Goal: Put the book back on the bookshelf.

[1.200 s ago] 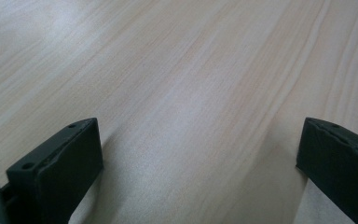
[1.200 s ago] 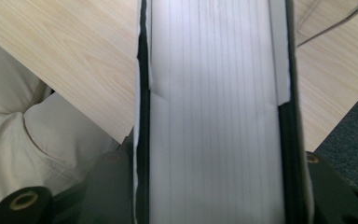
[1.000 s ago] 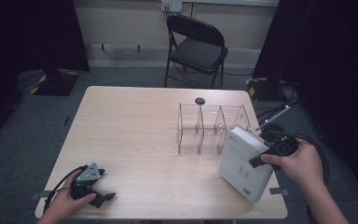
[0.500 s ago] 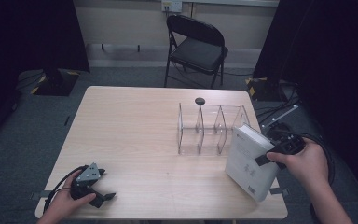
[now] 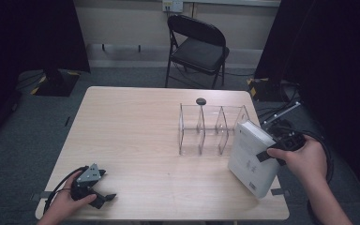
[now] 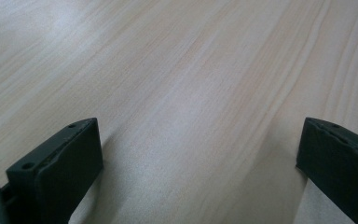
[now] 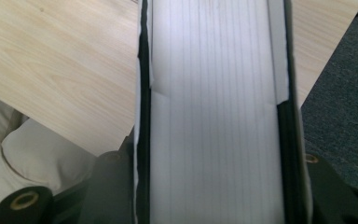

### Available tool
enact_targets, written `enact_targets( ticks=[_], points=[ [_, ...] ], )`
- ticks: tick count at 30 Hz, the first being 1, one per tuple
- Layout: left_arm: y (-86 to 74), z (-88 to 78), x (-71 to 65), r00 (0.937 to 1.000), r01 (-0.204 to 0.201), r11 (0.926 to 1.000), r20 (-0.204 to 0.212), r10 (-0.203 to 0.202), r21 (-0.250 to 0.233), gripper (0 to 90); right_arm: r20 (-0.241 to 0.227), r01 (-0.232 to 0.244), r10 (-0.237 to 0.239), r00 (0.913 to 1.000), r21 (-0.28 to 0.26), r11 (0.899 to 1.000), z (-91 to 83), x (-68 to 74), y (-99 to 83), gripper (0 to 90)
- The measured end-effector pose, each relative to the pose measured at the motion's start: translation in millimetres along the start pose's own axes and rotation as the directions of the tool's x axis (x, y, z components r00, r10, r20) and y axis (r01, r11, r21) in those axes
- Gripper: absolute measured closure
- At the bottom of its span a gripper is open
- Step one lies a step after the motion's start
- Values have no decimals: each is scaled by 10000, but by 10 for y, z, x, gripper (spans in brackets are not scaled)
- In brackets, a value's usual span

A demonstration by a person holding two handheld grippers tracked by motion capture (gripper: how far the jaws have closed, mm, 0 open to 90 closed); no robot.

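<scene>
Since a second ago the white book (image 5: 252, 157) has tipped more upright and edged toward the desk's (image 5: 136, 126) right rim, near the one clear three-bay organizer (image 5: 211, 129). The person's right hand reaches in from the lower right, its right gripper (image 5: 281, 147) clamped across the book's thickness (page edges fill the space between the jaws). The left hand rests at the near left corner, the left gripper (image 5: 98, 192) lying on the wood, jaws spread wide and holding nothing.
</scene>
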State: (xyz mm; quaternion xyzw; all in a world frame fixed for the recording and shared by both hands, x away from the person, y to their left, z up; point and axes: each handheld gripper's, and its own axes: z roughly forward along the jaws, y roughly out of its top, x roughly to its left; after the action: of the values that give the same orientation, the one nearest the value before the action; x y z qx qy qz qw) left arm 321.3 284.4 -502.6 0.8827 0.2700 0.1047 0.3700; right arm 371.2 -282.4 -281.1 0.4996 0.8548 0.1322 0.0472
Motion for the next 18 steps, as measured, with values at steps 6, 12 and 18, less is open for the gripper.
enact_targets(
  ticks=[6, 12, 18],
  points=[
    [0, 0, 0, 10000, 2, 10000, -1, -2, 6, 0, 134, -291, 290, 9995, 43, 9996, 22, -36, 62, 523],
    [0, 0, 0, 10000, 1, 10000, 0, -1, 2, 0, 126, -578, 577, 9983, 48, 9983, 35, -38, 120, 524],
    [0, 0, 0, 10000, -3, 10000, 1, 3, 1, 0, 264, -514, 513, 9983, 55, 9987, 36, -31, 180, 524]
  ],
)
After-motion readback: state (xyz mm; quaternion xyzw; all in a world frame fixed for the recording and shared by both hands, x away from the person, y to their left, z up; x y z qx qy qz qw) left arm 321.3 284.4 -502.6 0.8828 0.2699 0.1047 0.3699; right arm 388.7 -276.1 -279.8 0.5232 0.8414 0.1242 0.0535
